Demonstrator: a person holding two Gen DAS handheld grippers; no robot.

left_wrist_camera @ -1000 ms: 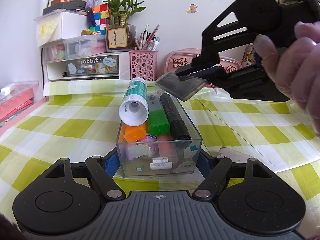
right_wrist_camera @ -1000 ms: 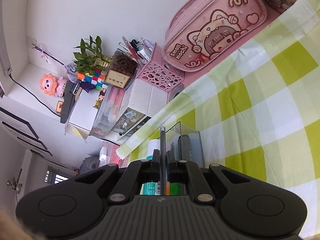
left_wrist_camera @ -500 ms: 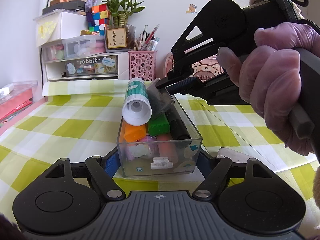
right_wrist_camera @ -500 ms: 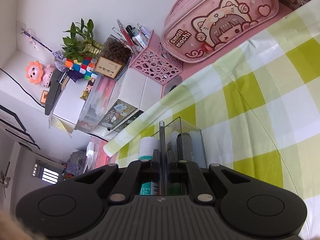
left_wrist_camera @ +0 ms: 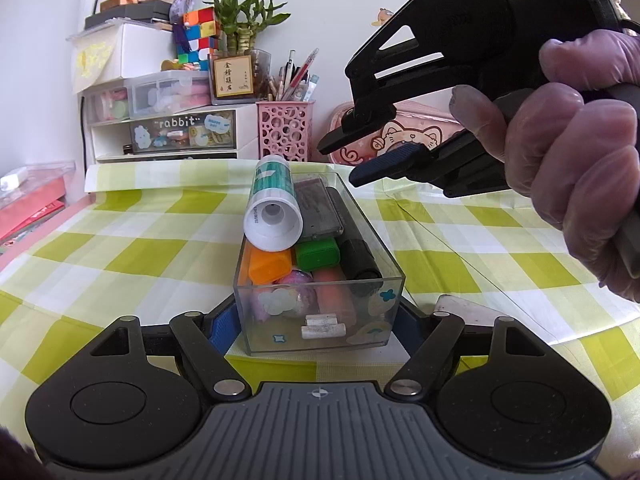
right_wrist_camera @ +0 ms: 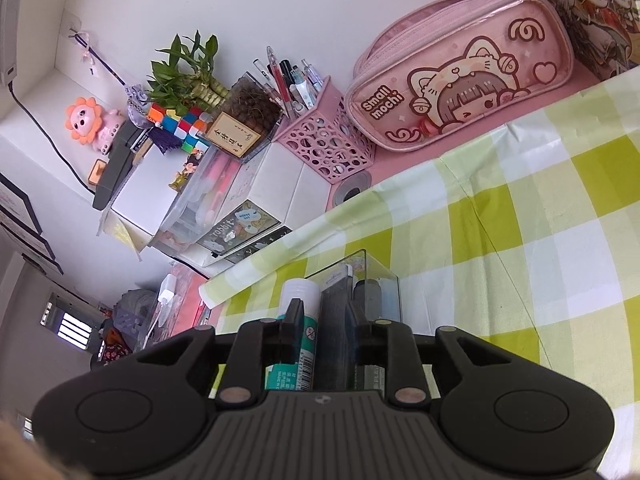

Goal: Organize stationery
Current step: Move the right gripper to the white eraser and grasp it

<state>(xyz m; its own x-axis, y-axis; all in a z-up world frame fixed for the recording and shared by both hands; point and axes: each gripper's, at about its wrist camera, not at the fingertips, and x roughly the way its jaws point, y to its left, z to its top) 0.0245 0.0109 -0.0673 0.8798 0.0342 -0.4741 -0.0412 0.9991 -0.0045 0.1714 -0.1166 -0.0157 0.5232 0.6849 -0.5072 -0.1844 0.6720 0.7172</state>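
Left hand-held gripper clamps the clear box on the table. Right hand-held gripper, jaws opening and empty, hangs just above the box's far end; grey flat case lies below on the markers, long axis along the box.

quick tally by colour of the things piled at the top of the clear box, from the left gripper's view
white and green glue tube: 1
grey flat case: 1
black marker: 1
green highlighter: 1
orange highlighter: 1
total: 5
More pink and orange items lie lower in the clear box, too blurred to count.
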